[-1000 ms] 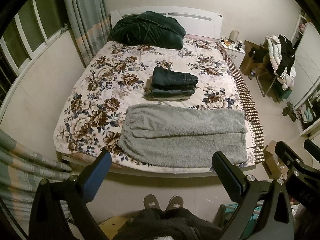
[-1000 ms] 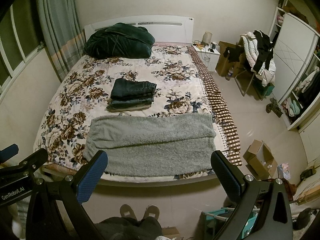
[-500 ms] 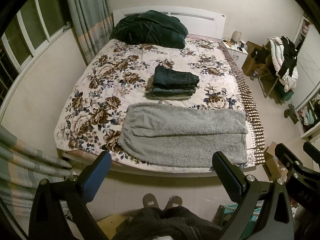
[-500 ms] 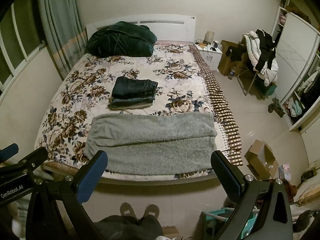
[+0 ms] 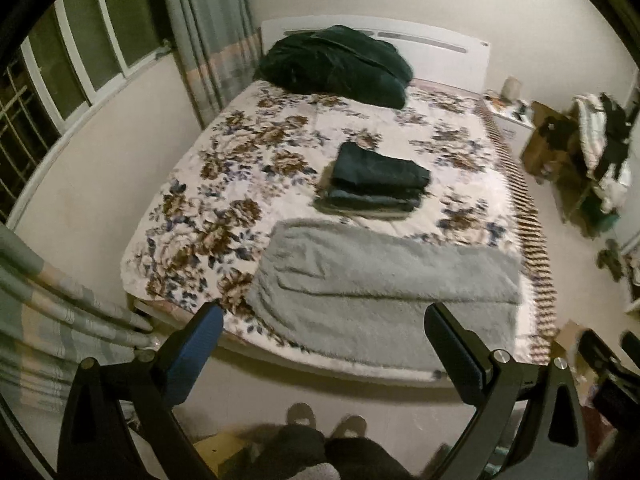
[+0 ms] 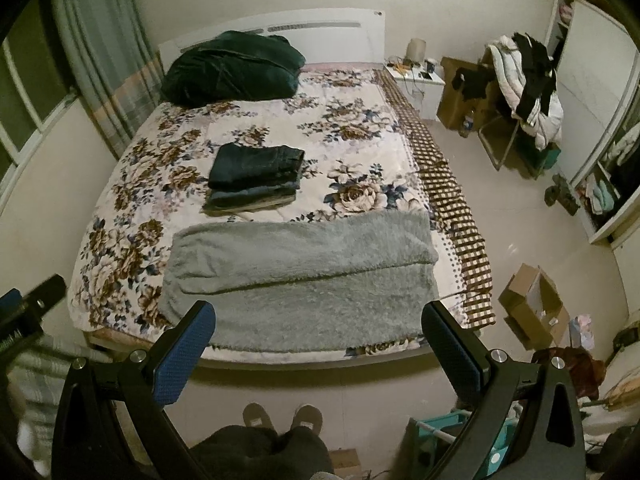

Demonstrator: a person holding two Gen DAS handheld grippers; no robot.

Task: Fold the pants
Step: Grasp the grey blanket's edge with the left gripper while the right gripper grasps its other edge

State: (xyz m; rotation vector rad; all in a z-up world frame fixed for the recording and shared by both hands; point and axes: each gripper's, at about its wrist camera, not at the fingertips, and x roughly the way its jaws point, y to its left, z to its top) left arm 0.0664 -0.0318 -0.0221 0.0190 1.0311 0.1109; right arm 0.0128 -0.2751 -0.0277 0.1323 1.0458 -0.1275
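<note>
Setting: a bedroom seen from above the foot of a bed (image 6: 132,184) covered in a floral quilt.
Grey pants (image 6: 304,268): fluffy grey fabric laid flat across the foot of the bed, folded lengthwise so one layer overlaps the other, long side running left to right; also in the left view (image 5: 384,284).
Folded stack (image 6: 256,176): dark folded clothes piled mid-bed, just beyond the grey pants and apart from them.
Dark bundle (image 6: 232,68): a dark green heap at the headboard.
Left claw (image 5: 320,344): fingers spread wide, holding nothing, hovering in front of the bed's foot edge, clear of the fabric.
Right claw (image 6: 316,340): fingers likewise wide apart and empty, above the near edge of the pants without touching them.
Person: slippered feet (image 6: 280,416) on the floor below the claws, close to the bed.
Right of the bed: a nightstand (image 6: 416,80), a chair piled with clothes (image 6: 528,80), an open cardboard box (image 6: 532,304).
Left side: curtain (image 5: 208,36) and window.
</note>
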